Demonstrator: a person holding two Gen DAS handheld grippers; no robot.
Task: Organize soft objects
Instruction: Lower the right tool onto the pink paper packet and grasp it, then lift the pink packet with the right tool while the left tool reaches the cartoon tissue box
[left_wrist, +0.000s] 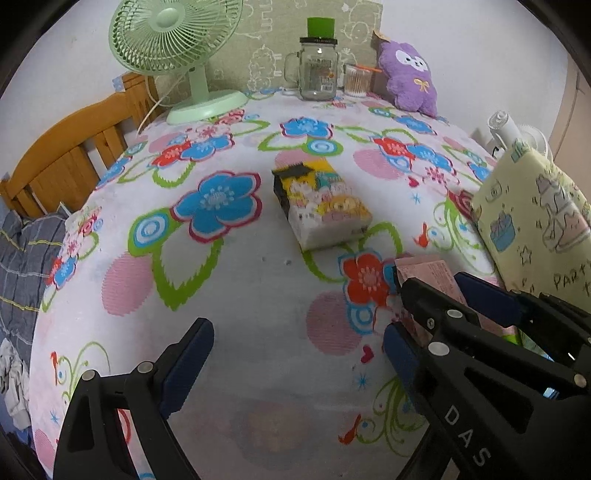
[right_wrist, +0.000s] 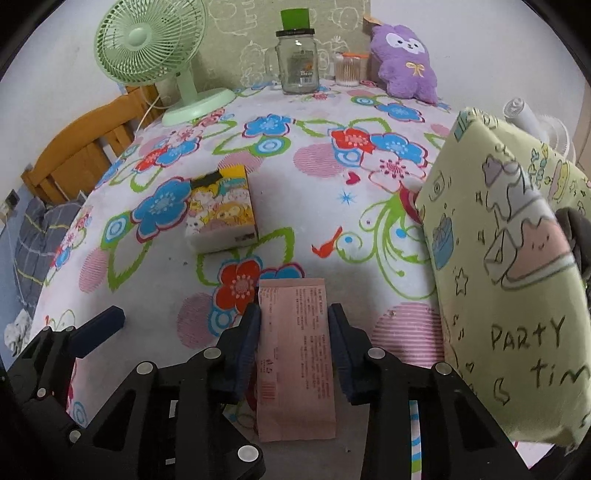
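My right gripper (right_wrist: 294, 332) is shut on a pink tissue pack (right_wrist: 293, 354) and holds it low over the flowered tablecloth (right_wrist: 325, 221). The pack also shows in the left wrist view (left_wrist: 428, 280), between the right gripper's fingers. My left gripper (left_wrist: 295, 350) is open and empty, to the left of the right one. A yellow cartoon-print tissue pack (left_wrist: 321, 199) lies mid-table and also shows in the right wrist view (right_wrist: 221, 210). A pale yellow "PARTY time" cushion (right_wrist: 509, 266) stands at the right edge. A purple plush toy (left_wrist: 410, 77) leans at the back.
At the back stand a green desk fan (left_wrist: 177, 48), a glass mug jar with a green lid (left_wrist: 317, 66) and a cotton-swab box (left_wrist: 357, 79). A wooden headboard (left_wrist: 66, 158) and grey bedding (left_wrist: 22, 251) are to the left. A white fan (left_wrist: 517, 134) is behind the cushion.
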